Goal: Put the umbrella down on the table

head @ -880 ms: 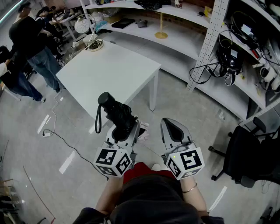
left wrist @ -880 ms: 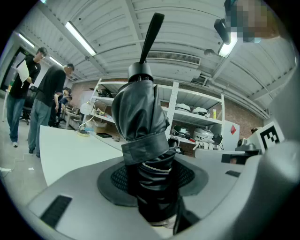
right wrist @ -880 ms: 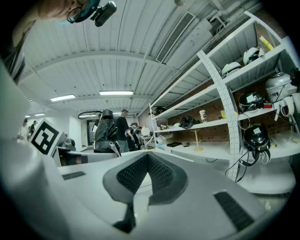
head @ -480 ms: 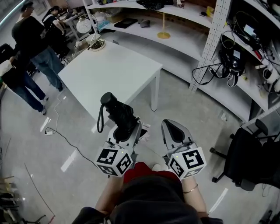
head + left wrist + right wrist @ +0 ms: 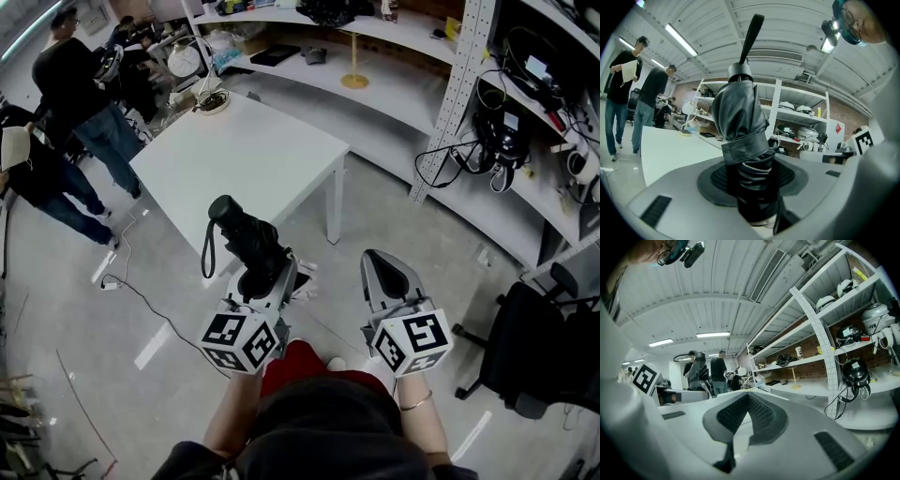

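A folded black umbrella (image 5: 246, 239) with a wrist strap (image 5: 206, 258) stands up out of my left gripper (image 5: 267, 272), which is shut on its lower part. In the left gripper view the umbrella (image 5: 740, 122) fills the gap between the pads of that gripper (image 5: 750, 176), its handle end pointing up. The white table (image 5: 234, 159) stands ahead of the gripper, apart from the umbrella, and shows at the left as a pale table top (image 5: 670, 145). My right gripper (image 5: 386, 272) is held beside the left one over the floor. Its jaws (image 5: 747, 401) are shut with nothing between them.
A coil of cable (image 5: 214, 100) lies on the table's far corner. Two people (image 5: 75, 84) stand at the left, beyond the table. Shelving with gear (image 5: 506, 84) runs along the back and right. An office chair (image 5: 534, 347) stands at the right and a cable (image 5: 131, 295) trails on the floor.
The right gripper has shifted a little to the right in the head view. The people at the left have moved about. The umbrella stays in the left gripper.
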{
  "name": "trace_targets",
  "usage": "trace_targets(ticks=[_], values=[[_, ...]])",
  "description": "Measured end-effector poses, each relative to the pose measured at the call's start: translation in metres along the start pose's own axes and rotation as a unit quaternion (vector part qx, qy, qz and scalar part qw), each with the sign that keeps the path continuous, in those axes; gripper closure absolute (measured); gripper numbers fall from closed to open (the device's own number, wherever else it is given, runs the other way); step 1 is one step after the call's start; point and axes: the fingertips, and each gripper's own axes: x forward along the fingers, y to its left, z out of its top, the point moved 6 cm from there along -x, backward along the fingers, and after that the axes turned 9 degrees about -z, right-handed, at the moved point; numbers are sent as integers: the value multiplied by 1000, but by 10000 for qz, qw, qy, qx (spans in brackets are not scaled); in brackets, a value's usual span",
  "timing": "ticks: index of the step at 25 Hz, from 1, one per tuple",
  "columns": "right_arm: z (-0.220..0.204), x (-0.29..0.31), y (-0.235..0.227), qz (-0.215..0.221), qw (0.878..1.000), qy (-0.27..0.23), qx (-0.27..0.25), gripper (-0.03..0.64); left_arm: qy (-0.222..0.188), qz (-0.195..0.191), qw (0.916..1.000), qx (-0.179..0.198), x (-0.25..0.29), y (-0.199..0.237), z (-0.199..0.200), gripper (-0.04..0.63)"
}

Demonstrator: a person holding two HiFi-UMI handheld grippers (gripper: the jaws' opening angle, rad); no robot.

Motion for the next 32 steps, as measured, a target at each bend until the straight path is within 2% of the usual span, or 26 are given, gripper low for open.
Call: trace_targets(ticks=[10,15,21,32], values=[[15,32,-14,10,9999,-100,-138,601,-24,75,9998,176,24,10,16,399],[19,53,-12,-16,9998,-94,-200,601,-49,69,9999,134,38,21,21,399],[16,84,-23,-174,9996,66,-204,601,-54,70,9999,70,64,44,27,399],[6,158,-34,-69,9994,300,-184,601,33,270,9996,-61,107,99,31,399]])
